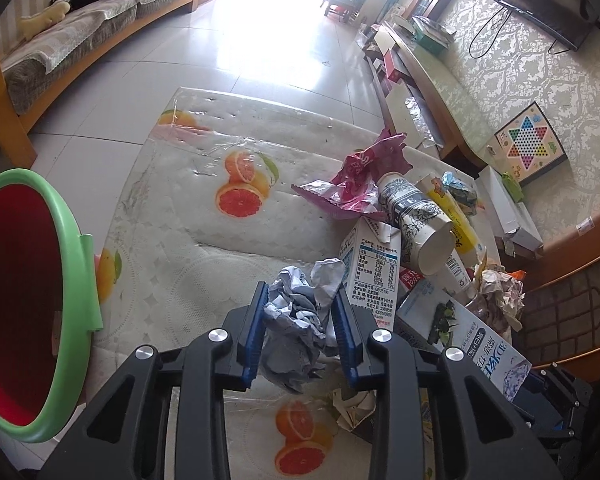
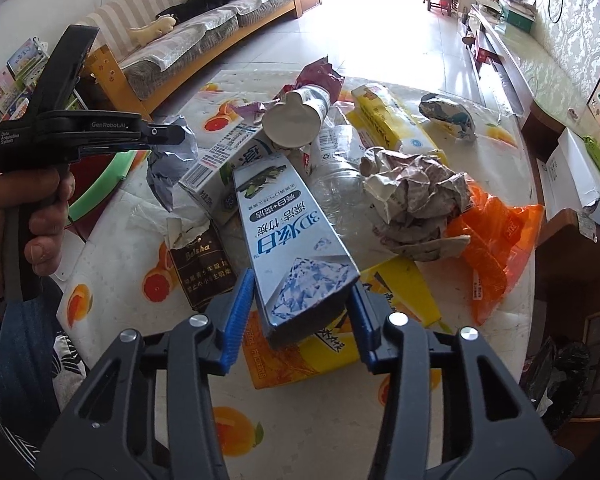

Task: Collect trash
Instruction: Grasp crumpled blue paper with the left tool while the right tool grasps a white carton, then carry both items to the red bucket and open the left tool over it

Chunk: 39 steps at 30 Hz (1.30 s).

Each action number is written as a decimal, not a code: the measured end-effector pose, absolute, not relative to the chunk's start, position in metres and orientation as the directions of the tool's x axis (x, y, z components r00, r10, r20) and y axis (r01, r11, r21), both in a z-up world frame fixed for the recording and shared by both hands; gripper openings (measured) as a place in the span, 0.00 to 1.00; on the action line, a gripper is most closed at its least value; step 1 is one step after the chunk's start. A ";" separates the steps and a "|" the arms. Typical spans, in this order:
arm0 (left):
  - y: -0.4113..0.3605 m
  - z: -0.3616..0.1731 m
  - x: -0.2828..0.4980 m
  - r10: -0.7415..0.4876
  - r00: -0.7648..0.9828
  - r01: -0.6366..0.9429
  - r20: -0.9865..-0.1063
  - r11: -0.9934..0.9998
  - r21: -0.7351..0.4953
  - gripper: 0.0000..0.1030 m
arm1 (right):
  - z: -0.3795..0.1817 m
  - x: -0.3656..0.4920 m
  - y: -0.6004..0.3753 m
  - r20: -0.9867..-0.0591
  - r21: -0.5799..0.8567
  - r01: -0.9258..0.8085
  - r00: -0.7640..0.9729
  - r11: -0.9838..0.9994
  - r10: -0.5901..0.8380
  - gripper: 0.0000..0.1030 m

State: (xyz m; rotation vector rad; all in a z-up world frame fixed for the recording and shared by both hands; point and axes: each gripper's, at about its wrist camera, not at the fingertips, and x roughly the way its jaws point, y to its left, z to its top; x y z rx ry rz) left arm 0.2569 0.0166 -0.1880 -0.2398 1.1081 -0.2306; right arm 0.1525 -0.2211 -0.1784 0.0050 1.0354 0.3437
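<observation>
Basin [image 1: 80,264] — red inside, green rim — cut off by the left edge of the left wrist view. Toothpaste box [image 2: 288,240]: near end hidden behind the right fingers [image 2: 236,320]. Clear bottle [image 2: 340,168] mostly buried under crumpled paper [image 2: 416,196]; small print on the milk carton [image 1: 374,268] unreadable.

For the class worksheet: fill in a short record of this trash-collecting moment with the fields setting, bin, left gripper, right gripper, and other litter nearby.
setting: table under a white cloth printed with oranges, in a living room
bin: red tub with green rim, at the table's left edge
left gripper: blue pads clamped on a crumpled grey-white paper ball
right gripper: jaws on the end of a long grey-blue toothpaste box
other litter nearby: tipped paper cup, crumpled brown paper wad, orange plastic bag, yellow carton
</observation>
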 end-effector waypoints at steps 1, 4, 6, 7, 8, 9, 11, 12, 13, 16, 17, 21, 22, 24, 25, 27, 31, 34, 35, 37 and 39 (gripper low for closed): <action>0.018 -0.184 0.254 -0.301 0.434 0.063 -0.849 0.950 -0.304 0.28 | -0.174 0.151 -0.220 -0.837 0.169 -0.278 0.467 0.946 0.286 0.42; 0.024 -0.173 0.245 -0.309 0.449 0.062 -0.838 0.947 -0.316 0.28 | -0.162 0.146 -0.217 -0.825 0.151 -0.288 0.490 0.946 0.281 0.42; 0.028 -0.166 0.237 -0.302 0.465 0.066 -0.832 0.949 -0.307 0.28 | -0.153 0.141 -0.216 -0.815 0.147 -0.288 0.506 0.946 0.281 0.42; 0.030 -0.162 0.233 -0.301 0.472 0.068 -0.829 0.950 -0.306 0.28 | -0.149 0.139 -0.215 -0.810 0.144 -0.288 0.515 0.947 0.280 0.42; 0.032 -0.158 0.229 -0.301 0.479 0.069 -0.825 0.949 -0.307 0.28 | -0.145 0.137 -0.214 -0.806 0.142 -0.289 0.522 0.947 0.281 0.42; 0.034 -0.154 0.225 -0.301 0.486 0.071 -0.820 0.949 -0.307 0.28 | -0.140 0.134 -0.214 -0.800 0.141 -0.290 0.530 0.947 0.281 0.42; 0.037 -0.145 0.217 -0.297 0.502 0.075 -0.812 0.951 -0.301 0.28 | -0.131 0.130 -0.212 -0.787 0.137 -0.290 0.549 0.947 0.282 0.42; 0.038 -0.141 0.213 -0.294 0.510 0.078 -0.808 0.952 -0.297 0.28 | -0.127 0.128 -0.210 -0.781 0.133 -0.290 0.558 0.948 0.281 0.42; 0.040 -0.137 0.209 -0.292 0.518 0.081 -0.804 0.952 -0.294 0.28 | -0.122 0.126 -0.209 -0.774 0.127 -0.291 0.569 0.948 0.278 0.42; 0.044 -0.124 0.197 -0.287 0.542 0.086 -0.790 0.954 -0.287 0.28 | -0.109 0.122 -0.204 -0.756 0.114 -0.296 0.594 0.948 0.276 0.42; 0.046 -0.120 0.194 -0.287 0.549 0.088 -0.785 0.954 -0.287 0.28 | -0.104 0.121 -0.202 -0.748 0.107 -0.295 0.605 0.950 0.272 0.42; 0.051 -0.100 0.181 -0.281 0.583 0.101 -0.762 0.956 -0.276 0.28 | -0.084 0.119 -0.197 -0.714 0.098 -0.288 0.646 0.953 0.269 0.42; 0.053 -0.094 0.178 -0.282 0.591 0.104 -0.755 0.956 -0.276 0.28 | -0.079 0.118 -0.195 -0.706 0.096 -0.287 0.655 0.953 0.268 0.42; 0.056 -0.084 0.172 -0.281 0.608 0.109 -0.742 0.956 -0.272 0.28 | -0.071 0.119 -0.190 -0.695 0.092 -0.288 0.667 0.953 0.269 0.42; 0.058 -0.079 0.169 -0.280 0.616 0.111 -0.736 0.956 -0.271 0.28 | -0.067 0.119 -0.187 -0.689 0.088 -0.287 0.674 0.954 0.266 0.42; 0.062 -0.070 0.163 -0.281 0.628 0.115 -0.726 0.956 -0.270 0.28 | -0.061 0.118 -0.181 -0.680 0.091 -0.295 0.680 0.951 0.276 0.42; 0.071 -0.059 0.153 -0.279 0.645 0.115 -0.711 0.956 -0.271 0.28 | -0.051 0.116 -0.170 -0.662 0.081 -0.308 0.694 0.948 0.282 0.42; 0.077 -0.055 0.146 -0.271 0.656 0.111 -0.705 0.958 -0.265 0.28 | -0.047 0.114 -0.162 -0.658 0.077 -0.314 0.697 0.946 0.285 0.42; 0.079 -0.053 0.143 -0.268 0.659 0.109 -0.702 0.959 -0.263 0.28 | -0.046 0.113 -0.160 -0.657 0.078 -0.317 0.697 0.945 0.288 0.42; 0.085 -0.052 0.139 -0.260 0.665 0.103 -0.700 0.960 -0.259 0.28 | -0.044 0.113 -0.154 -0.656 0.073 -0.324 0.697 0.943 0.290 0.42; 0.091 -0.051 0.136 -0.254 0.670 0.092 -0.697 0.961 -0.262 0.28 | -0.042 0.113 -0.148 -0.656 0.066 -0.333 0.696 0.941 0.292 0.42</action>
